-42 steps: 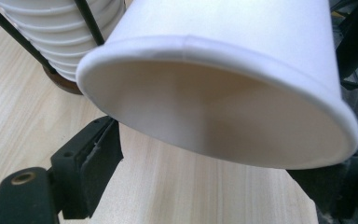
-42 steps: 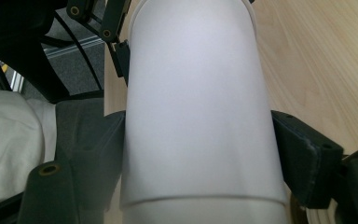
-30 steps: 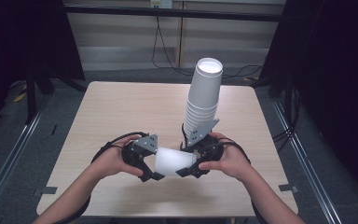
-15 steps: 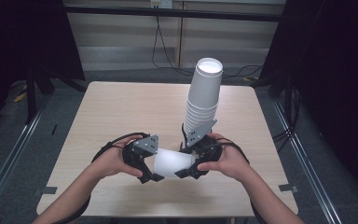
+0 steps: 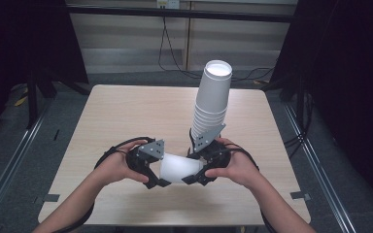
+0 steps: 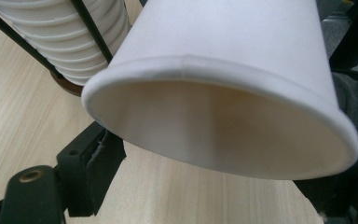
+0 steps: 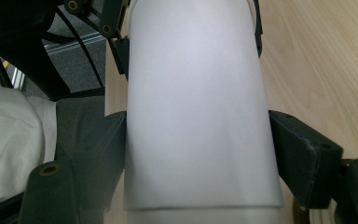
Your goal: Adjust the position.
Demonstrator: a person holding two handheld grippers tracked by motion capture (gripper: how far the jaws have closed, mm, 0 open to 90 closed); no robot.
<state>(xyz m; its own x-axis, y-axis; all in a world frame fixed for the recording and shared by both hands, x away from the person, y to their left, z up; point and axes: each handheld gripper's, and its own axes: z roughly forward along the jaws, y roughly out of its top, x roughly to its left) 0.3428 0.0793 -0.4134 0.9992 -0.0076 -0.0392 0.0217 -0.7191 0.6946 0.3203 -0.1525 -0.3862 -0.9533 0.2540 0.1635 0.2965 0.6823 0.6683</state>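
Observation:
A white paper cup [image 5: 179, 168] lies on its side just above the table's front, held between both grippers. My left gripper [image 5: 161, 170] has the rim end. In the left gripper view the cup's mouth [image 6: 223, 135] is squashed to an oval between the jaws, which have just been closing on it. My right gripper [image 5: 197, 171] holds the narrow bottom end. In the right gripper view its two pads [image 7: 107, 154] press on either side of the cup's wall [image 7: 196, 116]. A hand holds each gripper.
A tall leaning stack of white paper cups [image 5: 212, 99] stands right behind the right gripper; it also appears in the left gripper view [image 6: 70, 42], framed by thin black rods. The wooden table [image 5: 126, 116] stretches to the left and back. Black cables loop by the left hand.

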